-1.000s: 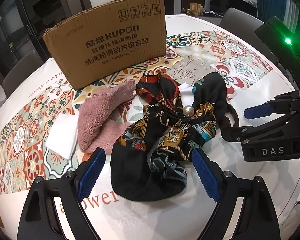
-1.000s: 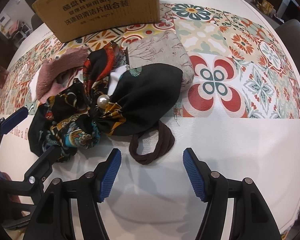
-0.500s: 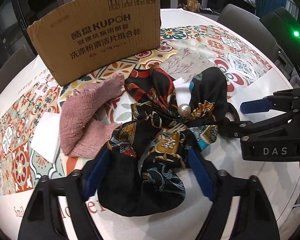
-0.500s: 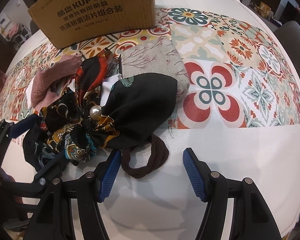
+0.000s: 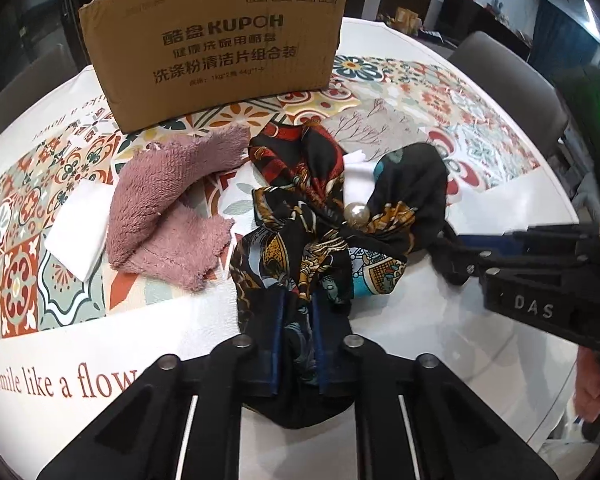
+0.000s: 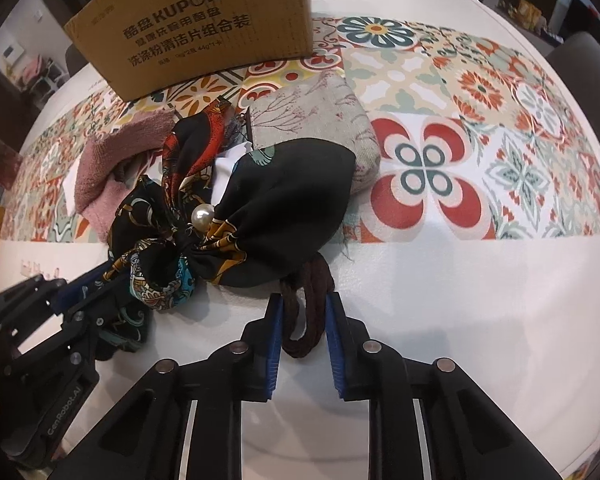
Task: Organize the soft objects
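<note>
Round and white, the surface (image 6: 460, 320) wears a runner (image 6: 480, 92) of red, teal and orange tile patterns, with dim chairs and dark furniture beyond its rim. At the far side stands a box (image 5: 220, 48) of brown card printed "KUPOH" over lines of Chinese characters and a row of handling symbols. Near the left tool, brown script on the white cloth reads "Smile like a flow", the rest hidden behind the tool. The left tool (image 5: 296, 344) has its blue pads drawn close together, pinching the near edge of the scarf (image 5: 320, 240), a black silk bundle with gold, red and teal print gathered around a pearl (image 5: 356, 214). The right tool (image 6: 302, 334) has its pads nearly together around the band (image 6: 306, 312), a dark brown loop that lies on bare white cloth and runs under the scarf's edge; the pads touch its sides. Its body reads "DAS" in the left view, and the left tool's side reads "GenRobot.AI" in the right view. Left of the scarf lies a pink towel (image 5: 172, 208), touching it, with a white pad (image 5: 78, 236) beside that. Behind the scarf rests a grey pouch (image 6: 312, 116) with a twig print, partly covered by it. To the right of the band the white cloth lies open out to the rim; the box closes the far side.
</note>
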{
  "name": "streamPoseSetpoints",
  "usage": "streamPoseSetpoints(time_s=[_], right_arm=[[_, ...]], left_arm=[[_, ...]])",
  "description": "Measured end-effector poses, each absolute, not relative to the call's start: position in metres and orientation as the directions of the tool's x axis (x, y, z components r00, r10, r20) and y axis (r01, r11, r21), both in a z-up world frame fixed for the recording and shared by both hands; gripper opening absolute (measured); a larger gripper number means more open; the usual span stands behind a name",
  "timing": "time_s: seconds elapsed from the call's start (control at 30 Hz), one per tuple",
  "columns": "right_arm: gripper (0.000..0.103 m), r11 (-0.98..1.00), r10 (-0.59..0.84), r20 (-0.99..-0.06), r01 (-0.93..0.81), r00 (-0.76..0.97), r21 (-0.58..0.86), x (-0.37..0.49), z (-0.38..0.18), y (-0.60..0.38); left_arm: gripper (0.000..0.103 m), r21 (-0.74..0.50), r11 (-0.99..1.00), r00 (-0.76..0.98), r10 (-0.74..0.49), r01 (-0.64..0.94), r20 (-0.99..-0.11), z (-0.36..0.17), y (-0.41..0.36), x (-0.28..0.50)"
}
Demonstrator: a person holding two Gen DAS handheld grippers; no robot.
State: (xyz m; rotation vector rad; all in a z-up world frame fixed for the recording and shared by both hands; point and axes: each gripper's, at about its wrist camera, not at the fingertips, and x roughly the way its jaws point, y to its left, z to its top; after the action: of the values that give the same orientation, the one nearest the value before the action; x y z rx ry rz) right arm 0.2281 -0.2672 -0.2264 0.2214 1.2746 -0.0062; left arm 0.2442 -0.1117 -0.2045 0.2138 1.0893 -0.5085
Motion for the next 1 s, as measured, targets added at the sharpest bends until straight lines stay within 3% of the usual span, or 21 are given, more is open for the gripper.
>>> streamPoseSetpoints(time_s=[1.0], right_arm=[[0.022,0.965,0.166,-0.852,0.093,0.497,0.243,0.207,-0.140,-0.274]], left_arm=[[0.011,-0.132,0.885,0.537,-0.384,0.447,-0.751,-0.116,-0.103,0.227]])
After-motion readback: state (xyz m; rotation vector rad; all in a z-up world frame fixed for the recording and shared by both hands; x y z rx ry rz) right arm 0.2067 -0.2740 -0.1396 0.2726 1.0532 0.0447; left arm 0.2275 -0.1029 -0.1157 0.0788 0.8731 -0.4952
